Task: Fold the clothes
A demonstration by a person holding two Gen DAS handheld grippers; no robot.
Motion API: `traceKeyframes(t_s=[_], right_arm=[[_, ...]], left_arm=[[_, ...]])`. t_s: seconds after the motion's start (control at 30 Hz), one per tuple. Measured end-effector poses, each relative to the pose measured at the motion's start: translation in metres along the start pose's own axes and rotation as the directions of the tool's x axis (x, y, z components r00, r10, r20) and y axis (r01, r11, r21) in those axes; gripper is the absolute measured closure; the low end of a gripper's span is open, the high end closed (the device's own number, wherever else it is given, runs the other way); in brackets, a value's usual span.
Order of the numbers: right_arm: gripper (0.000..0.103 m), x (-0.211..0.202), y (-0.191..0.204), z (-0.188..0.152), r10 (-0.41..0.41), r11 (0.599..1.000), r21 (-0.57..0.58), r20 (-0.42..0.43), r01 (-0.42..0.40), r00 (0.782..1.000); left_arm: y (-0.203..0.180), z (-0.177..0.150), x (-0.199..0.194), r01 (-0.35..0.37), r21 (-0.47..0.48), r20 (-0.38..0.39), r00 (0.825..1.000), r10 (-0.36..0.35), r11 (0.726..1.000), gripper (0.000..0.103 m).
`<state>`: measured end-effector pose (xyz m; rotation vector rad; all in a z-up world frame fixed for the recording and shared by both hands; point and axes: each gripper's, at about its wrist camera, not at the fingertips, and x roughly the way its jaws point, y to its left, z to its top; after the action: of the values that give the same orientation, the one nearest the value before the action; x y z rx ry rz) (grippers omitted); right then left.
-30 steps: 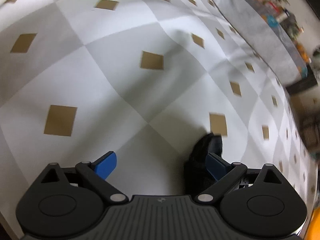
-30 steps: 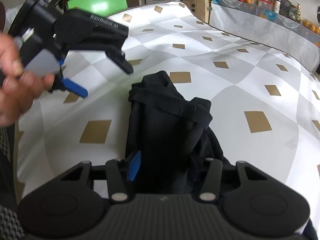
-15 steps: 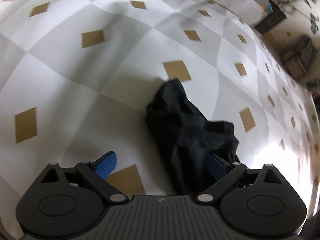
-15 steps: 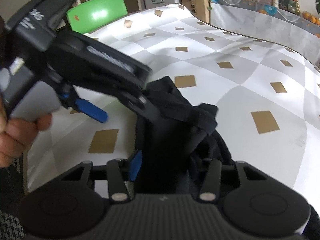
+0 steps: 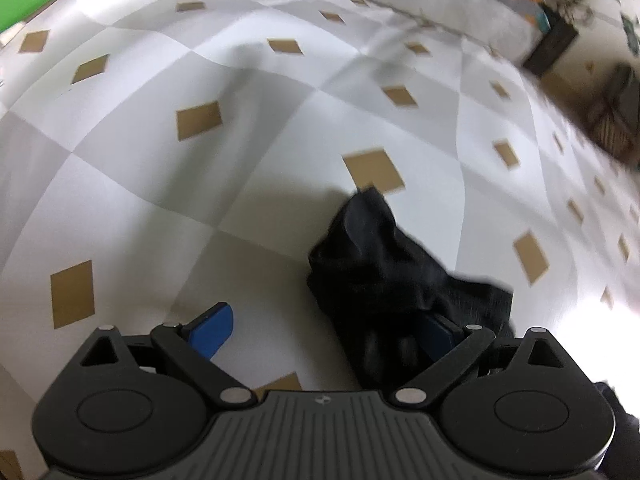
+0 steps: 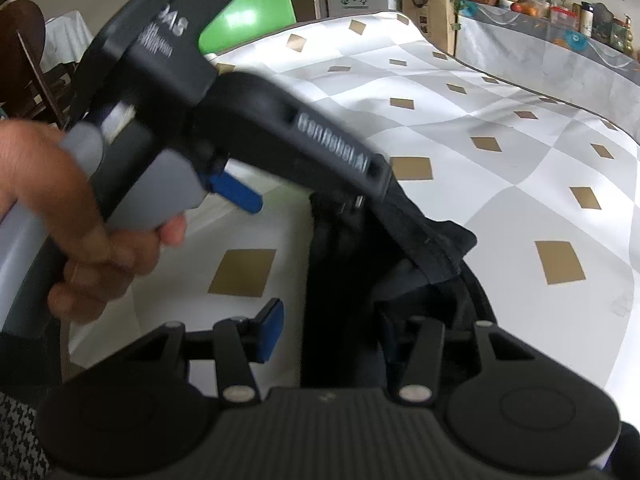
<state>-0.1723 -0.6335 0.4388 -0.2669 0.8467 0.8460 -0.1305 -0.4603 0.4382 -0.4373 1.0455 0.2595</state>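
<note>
A crumpled black garment (image 5: pixel 384 272) lies heaped on the white and grey checked tablecloth (image 5: pixel 160 200). My left gripper (image 5: pixel 324 320) is open wide; its left pad hangs over bare cloth and its right pad is half buried in the garment's edge. In the right wrist view the garment (image 6: pixel 344 280) rises between the half-closed jaws of my right gripper (image 6: pixel 334 332), which is shut on a thick bunch of it; the right finger is hidden in fabric. A hand (image 6: pixel 80 220) holds the left tool, whose black finger arm (image 6: pixel 320 148) reaches onto the garment's top hem.
A green chair (image 6: pixel 256 12) stands past the table's far left edge, a dark wooden chair (image 6: pixel 24 60) further left. A grey-covered counter (image 6: pixel 540 60) with fruit and plants runs along the back right. A cardboard box (image 6: pixel 428 20) stands beside it.
The left gripper swung from bare tablecloth over to the garment, still open, and now reaches its top hem. The right gripper's jaw width and hold are unchanged.
</note>
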Motion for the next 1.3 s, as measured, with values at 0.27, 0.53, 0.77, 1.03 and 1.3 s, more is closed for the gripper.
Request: traceKeyframes(t_s=[0.27, 0.53, 0.77, 1.03, 1.3], right_arm=[[0.056, 0.006, 0.02, -0.004, 0.03, 0.996, -0.086, -0.027, -0.032, 0.999], [0.054, 0.012, 0.032, -0.006, 0.034, 0.99, -0.134, -0.046, -0.04, 0.998], [0.054, 0.008, 0.011, 0.0, 0.031, 1.0, -0.002, -0.033, -0.031, 0.999], [0.054, 0.008, 0.02, -0.002, 0.053, 0.998, -0.029, -0.04, -0.054, 0.998], [0.052, 0.011, 0.029, -0.004, 0.056, 0.997, -0.057, -0.043, -0.059, 0.997]], left_arm=[[0.027, 0.008, -0.012, -0.024, -0.165, 0.055, 0.998, 0.033, 0.986, 0.007], [0.051, 0.008, -0.02, -0.024, -0.284, 0.046, 0.998, 0.038, 0.959, 0.007], [0.042, -0.003, -0.026, -0.003, -0.202, -0.03, 1.0, -0.003, 0.979, 0.007], [0.021, -0.013, -0.019, 0.003, -0.109, -0.078, 0.997, -0.011, 0.994, 0.007], [-0.001, -0.016, -0.008, 0.029, -0.063, -0.09, 0.995, -0.035, 0.998, 0.007]])
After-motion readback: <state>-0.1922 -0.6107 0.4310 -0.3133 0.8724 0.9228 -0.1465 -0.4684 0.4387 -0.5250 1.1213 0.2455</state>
